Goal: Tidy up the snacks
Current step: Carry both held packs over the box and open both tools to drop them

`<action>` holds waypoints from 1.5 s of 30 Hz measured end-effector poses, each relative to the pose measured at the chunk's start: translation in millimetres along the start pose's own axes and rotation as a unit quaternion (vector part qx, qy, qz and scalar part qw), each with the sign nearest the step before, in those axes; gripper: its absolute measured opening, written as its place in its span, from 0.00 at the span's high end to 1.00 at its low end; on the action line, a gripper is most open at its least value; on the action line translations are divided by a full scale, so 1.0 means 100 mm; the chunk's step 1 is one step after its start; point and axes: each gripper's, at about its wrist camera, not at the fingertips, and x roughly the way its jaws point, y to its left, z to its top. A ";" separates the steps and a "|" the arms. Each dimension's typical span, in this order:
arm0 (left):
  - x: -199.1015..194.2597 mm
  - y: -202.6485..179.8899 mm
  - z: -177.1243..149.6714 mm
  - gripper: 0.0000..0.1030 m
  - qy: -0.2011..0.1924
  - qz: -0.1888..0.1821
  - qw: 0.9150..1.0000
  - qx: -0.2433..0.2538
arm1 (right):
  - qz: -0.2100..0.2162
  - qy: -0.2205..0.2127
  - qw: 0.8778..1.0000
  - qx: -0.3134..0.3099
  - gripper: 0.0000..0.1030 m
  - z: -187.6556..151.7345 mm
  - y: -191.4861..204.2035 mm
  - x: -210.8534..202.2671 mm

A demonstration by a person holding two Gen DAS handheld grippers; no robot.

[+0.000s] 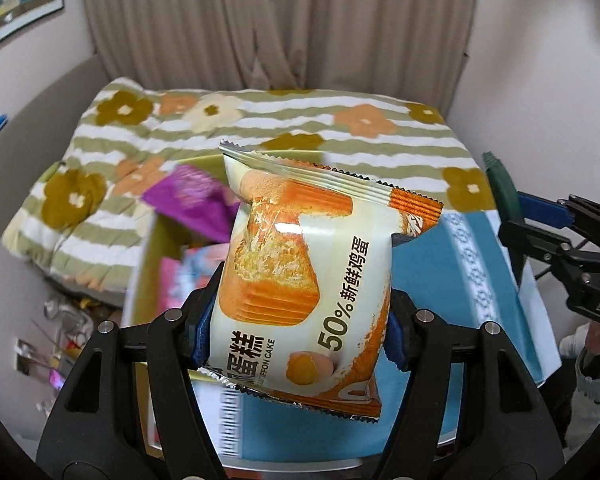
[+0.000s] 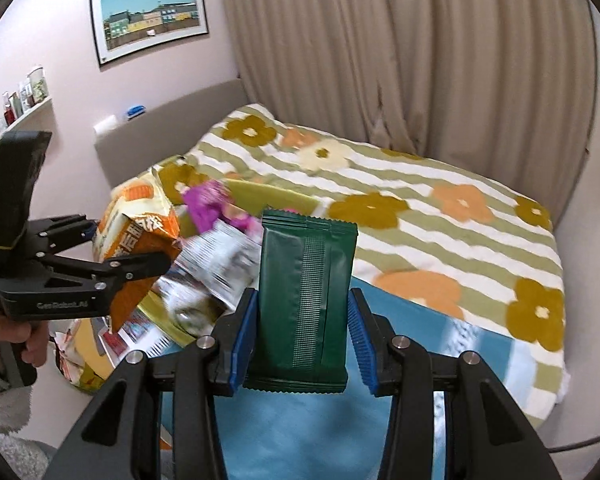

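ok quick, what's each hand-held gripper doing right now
Left hand-held gripper: closed on the orange chiffon cake packet.
Right hand-held gripper: closed on the dark green snack packet.

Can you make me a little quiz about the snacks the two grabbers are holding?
1. True or false: the left gripper is clamped on a purple packet.
2. What colour is the packet that the right gripper holds? A) dark green B) red C) white
3. Fill in: behind both grippers lies a striped blanket printed with ____.

Key:
1. False. It holds the orange and cream chiffon cake packet; the purple packet sits in the box below.
2. A, dark green.
3. Flowers.
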 end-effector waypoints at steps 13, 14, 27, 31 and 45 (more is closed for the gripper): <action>0.78 1.22 0.00 0.36 0.072 -0.022 0.997 0.029 | -0.017 0.019 0.997 0.077 0.60 0.44 0.95 0.89; 0.82 1.25 -0.02 0.24 0.071 -0.028 0.996 0.034 | -0.023 0.023 0.996 0.084 0.60 0.45 1.00 0.94; 0.69 1.52 -0.21 0.01 0.072 -0.057 0.996 0.024 | -0.050 0.039 0.993 0.102 0.60 0.53 1.26 1.10; 0.60 1.55 -0.17 0.01 0.060 -0.051 0.996 0.033 | -0.046 0.036 0.993 0.103 0.60 0.64 1.31 1.12; 0.67 1.67 -0.31 0.01 0.072 -0.042 0.995 0.050 | -0.054 0.062 0.989 0.119 0.03 0.64 1.48 1.53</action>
